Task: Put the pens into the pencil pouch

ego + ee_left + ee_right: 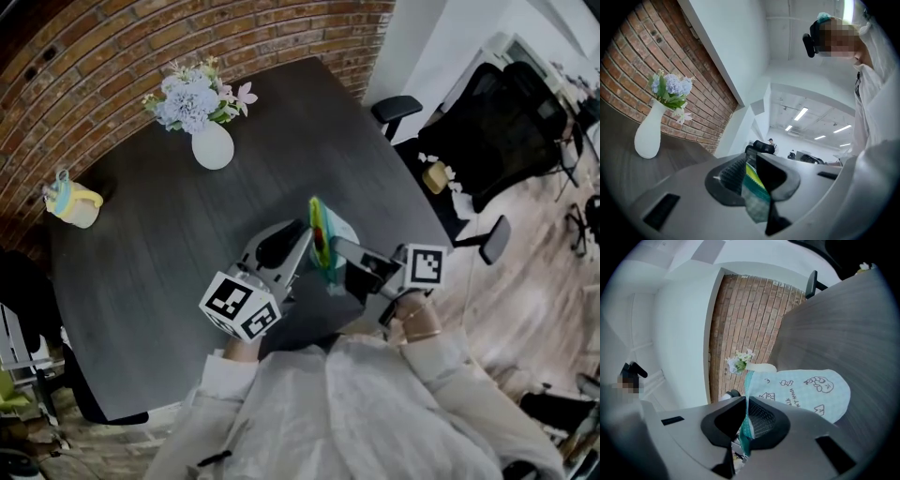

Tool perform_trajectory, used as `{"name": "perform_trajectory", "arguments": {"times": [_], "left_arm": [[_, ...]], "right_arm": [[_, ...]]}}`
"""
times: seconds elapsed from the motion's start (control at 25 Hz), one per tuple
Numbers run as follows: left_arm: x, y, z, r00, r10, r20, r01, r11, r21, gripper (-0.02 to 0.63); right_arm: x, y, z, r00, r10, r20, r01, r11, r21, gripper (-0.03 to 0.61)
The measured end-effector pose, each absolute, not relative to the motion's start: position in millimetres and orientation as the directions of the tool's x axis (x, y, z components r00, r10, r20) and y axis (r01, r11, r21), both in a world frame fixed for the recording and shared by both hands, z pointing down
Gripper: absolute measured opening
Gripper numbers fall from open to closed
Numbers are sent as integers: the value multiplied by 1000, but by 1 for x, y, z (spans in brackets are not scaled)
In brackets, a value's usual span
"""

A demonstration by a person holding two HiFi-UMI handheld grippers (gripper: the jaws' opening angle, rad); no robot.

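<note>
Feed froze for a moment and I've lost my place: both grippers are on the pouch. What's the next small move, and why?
Probably lower the pouch onto the table just ahead. The left gripper and right gripper each pinch its rim, apparently holding it off the surface. No loose pens show on the table, so setting it down looks like the sensible step.

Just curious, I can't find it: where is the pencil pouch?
In the head view, the pencil pouch is held up near the person, pinched between left gripper and right gripper.
</note>
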State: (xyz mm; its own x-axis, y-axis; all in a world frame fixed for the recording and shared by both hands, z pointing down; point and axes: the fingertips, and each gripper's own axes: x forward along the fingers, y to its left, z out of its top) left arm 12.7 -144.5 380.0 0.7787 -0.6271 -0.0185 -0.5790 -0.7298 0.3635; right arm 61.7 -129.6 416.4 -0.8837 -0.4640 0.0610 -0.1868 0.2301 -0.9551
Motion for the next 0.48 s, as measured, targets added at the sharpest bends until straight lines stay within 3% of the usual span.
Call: {"name": "perform_trajectory", "arguments": {"times": [0.48], "left_arm": [[-36, -121, 425, 701, -700, 138, -687, -612, 392, 66]], "right_arm": [[13, -124, 423, -924, -350, 155, -286, 363, -887, 21]]}}
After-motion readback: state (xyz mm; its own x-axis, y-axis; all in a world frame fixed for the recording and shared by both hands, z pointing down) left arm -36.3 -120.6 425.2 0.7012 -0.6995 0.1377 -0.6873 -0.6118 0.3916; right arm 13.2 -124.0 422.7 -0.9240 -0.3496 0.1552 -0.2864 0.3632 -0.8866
